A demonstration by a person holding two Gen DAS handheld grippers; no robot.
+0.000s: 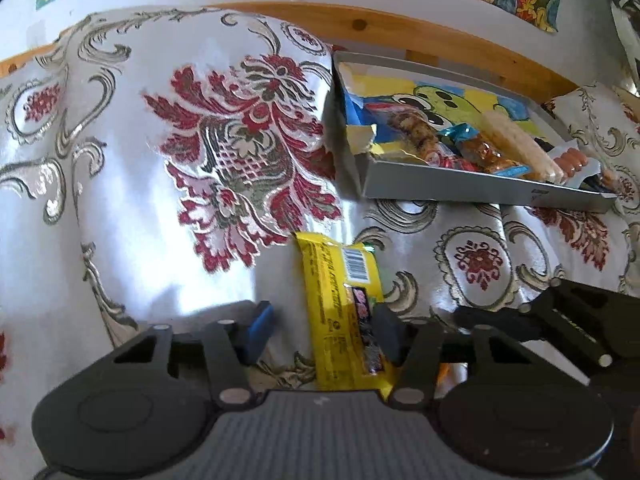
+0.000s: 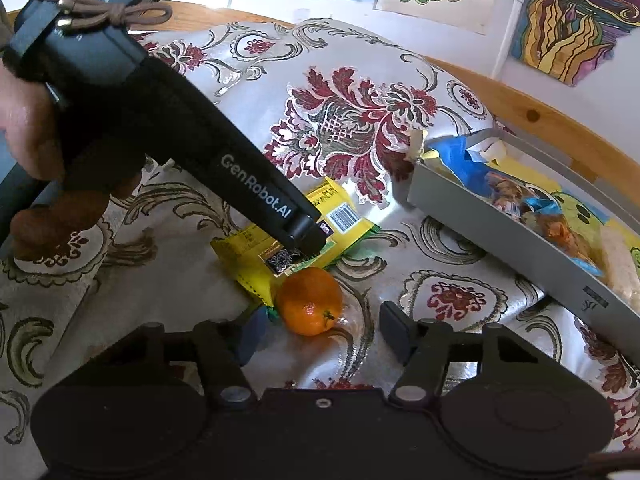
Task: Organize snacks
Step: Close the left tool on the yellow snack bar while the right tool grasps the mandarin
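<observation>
A yellow wrapper [image 1: 344,312] lies flat on the patterned cloth [image 1: 120,160], near the grey tray [image 1: 480,190] already holding several snacks. The wrapper is straddled by the left gripper [image 1: 322,330], whose 2 fingers are spread and not yet clenched; 1 pad [image 1: 386,332] touches the wrapper's edge. Just beside it sits a mandarin [image 2: 310,300], framed by the right gripper [image 2: 320,330], also released. The step is judged best done by closing across the wrapper's narrow width, low against the cloth, gently, so the contents are not crushed.
</observation>
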